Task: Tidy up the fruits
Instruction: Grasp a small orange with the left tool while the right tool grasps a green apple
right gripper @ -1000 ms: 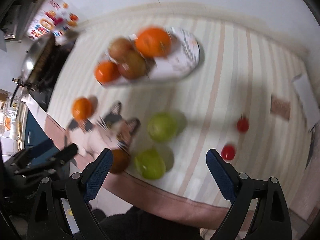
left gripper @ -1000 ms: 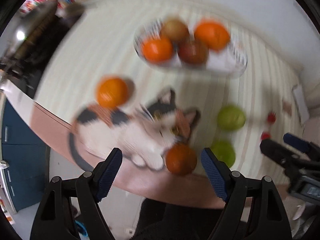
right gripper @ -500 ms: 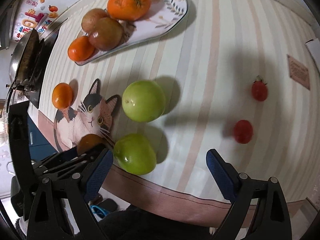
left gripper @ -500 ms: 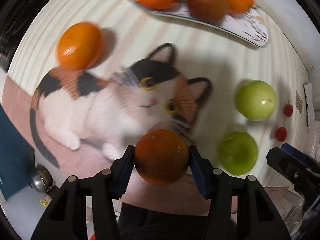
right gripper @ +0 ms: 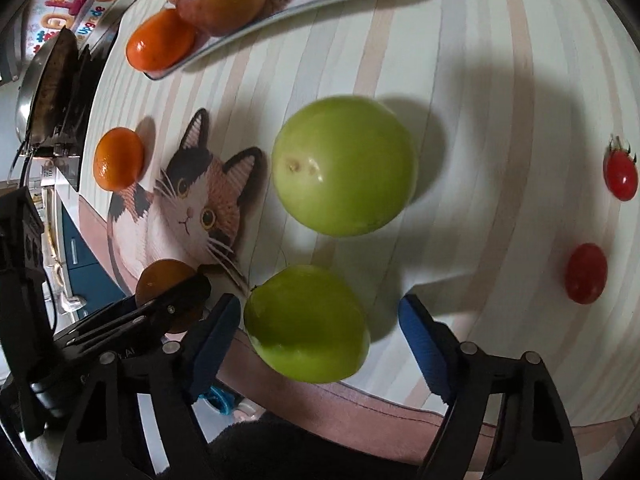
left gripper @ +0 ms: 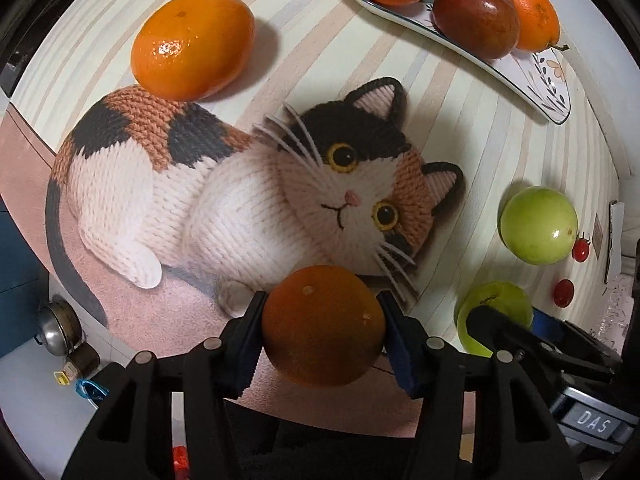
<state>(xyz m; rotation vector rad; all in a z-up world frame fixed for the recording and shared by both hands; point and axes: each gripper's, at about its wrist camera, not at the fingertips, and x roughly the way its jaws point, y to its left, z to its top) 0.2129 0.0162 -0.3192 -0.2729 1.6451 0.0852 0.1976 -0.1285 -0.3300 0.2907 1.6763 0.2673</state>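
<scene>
My left gripper (left gripper: 322, 338) is shut on an orange (left gripper: 323, 329) near the table's front edge, below the printed cat. It also shows in the right wrist view (right gripper: 170, 280). My right gripper (right gripper: 320, 332) is open around the nearer green apple (right gripper: 306, 322), its pads apart from the fruit. A second green apple (right gripper: 346, 164) lies just beyond. Another orange (left gripper: 192, 44) lies on the mat at the far left. A patterned plate (left gripper: 548, 80) at the back holds oranges and a red-brown fruit (left gripper: 476, 18).
Two cherry tomatoes (right gripper: 586, 272) (right gripper: 620, 174) lie to the right on the striped mat (right gripper: 500, 80). The table's front edge runs just under both grippers. A pan (right gripper: 44, 80) on a stove stands at the far left.
Both grippers moved down and forward. The left one now grips the orange tightly. The right one closed in around the near green apple and narrowed its jaws.
</scene>
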